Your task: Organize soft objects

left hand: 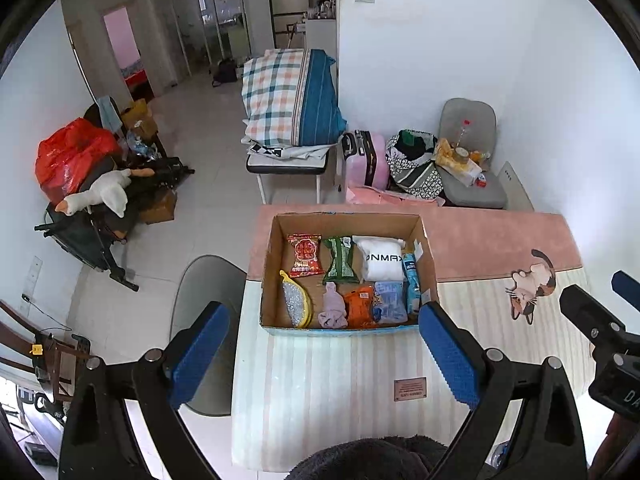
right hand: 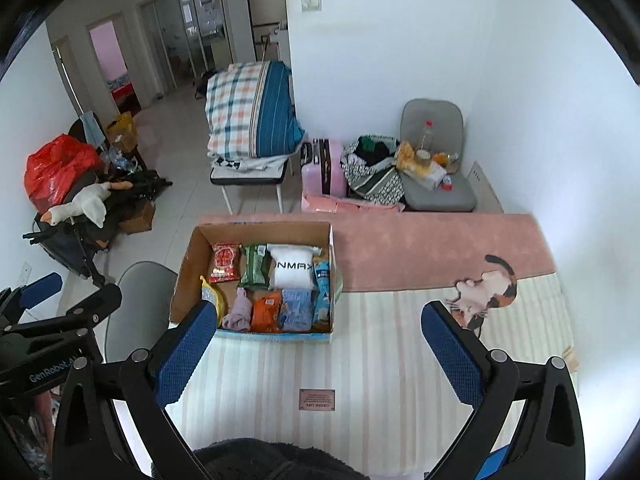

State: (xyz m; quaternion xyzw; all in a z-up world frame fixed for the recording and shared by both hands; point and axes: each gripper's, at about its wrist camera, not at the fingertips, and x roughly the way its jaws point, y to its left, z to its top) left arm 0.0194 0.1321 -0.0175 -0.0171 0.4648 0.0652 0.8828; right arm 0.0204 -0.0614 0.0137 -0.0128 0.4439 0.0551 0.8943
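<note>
Both grippers hover above the near edge of a striped table mat (left hand: pixel 320 380), jaws spread wide and holding nothing: the left gripper (left hand: pixel 324 354) faces the carton head-on, the right gripper (right hand: pixel 316 354) sits to its right, over bare mat. Just beyond, an open cardboard box (left hand: pixel 276 264) rests on the mat, its long axis running left to right across the views. Inside, soft goods lie in two rows. Near row: a yellow-rimmed scrubber (left hand: pixel 297 300), a lilac cloth bundle (left hand: pixel 333 310), an orange packet (left hand: pixel 360 305) and a blue packet (left hand: pixel 389 302). Far row: a red snack packet (left hand: pixel 305 255), a green packet (left hand: pixel 341 260) and a white pouch (left hand: pixel 380 259), each lying lengthwise from near to far. A slim blue pack (left hand: pixel 412 282) stands along the right wall. The items appear tightly packed, so a wide-open reach could snag a neighbour or catch the box rim and drag the light carton; a slack pinch on crinkly film might slip. Beyond the table, a pink suitcase (left hand: pixel 366 160) and a plaid quilt (left hand: pixel 292 98) sit by the wall.
</note>
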